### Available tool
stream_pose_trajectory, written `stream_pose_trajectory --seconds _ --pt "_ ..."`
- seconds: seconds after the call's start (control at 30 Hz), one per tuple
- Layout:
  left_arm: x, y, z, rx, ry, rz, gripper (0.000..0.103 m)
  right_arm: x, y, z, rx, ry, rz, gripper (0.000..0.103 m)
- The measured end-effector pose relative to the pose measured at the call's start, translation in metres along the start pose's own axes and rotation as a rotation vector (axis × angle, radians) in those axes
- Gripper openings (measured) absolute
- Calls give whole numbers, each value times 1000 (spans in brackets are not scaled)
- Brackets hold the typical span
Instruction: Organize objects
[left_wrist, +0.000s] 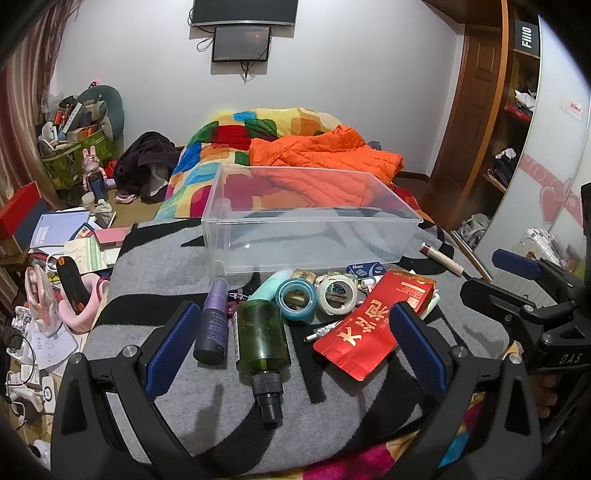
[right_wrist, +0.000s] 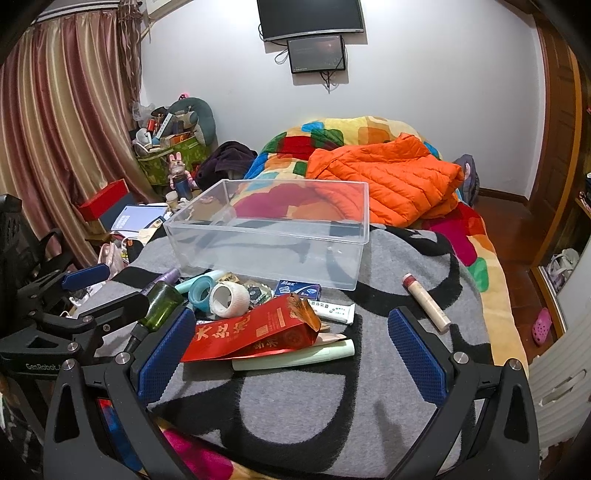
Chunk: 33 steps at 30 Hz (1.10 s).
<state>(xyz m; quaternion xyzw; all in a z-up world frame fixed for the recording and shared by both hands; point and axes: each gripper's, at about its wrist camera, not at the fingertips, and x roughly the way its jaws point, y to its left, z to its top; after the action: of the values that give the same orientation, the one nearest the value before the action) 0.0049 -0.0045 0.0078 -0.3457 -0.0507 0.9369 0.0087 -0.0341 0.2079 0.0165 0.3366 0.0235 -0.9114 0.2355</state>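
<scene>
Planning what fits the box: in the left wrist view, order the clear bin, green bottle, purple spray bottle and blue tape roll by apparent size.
1. clear bin
2. green bottle
3. purple spray bottle
4. blue tape roll

The bottles lie nearer the camera, so their lead over the tape is unsure.

Clear glossy plastic bin, fuzzy grey blanket, shiny red foil pouch

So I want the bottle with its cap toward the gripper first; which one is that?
The green bottle: it lies between the left gripper's open fingers, black cap nearest the camera. The purple bottle beside it is smaller and darker.
</scene>
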Motion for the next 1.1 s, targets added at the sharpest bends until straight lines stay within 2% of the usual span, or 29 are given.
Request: stream_pose_trajectory --seconds 1.1 --pt "2 1 -3 -2 9 -19 103 -1 3 -1 4 1 15 103"
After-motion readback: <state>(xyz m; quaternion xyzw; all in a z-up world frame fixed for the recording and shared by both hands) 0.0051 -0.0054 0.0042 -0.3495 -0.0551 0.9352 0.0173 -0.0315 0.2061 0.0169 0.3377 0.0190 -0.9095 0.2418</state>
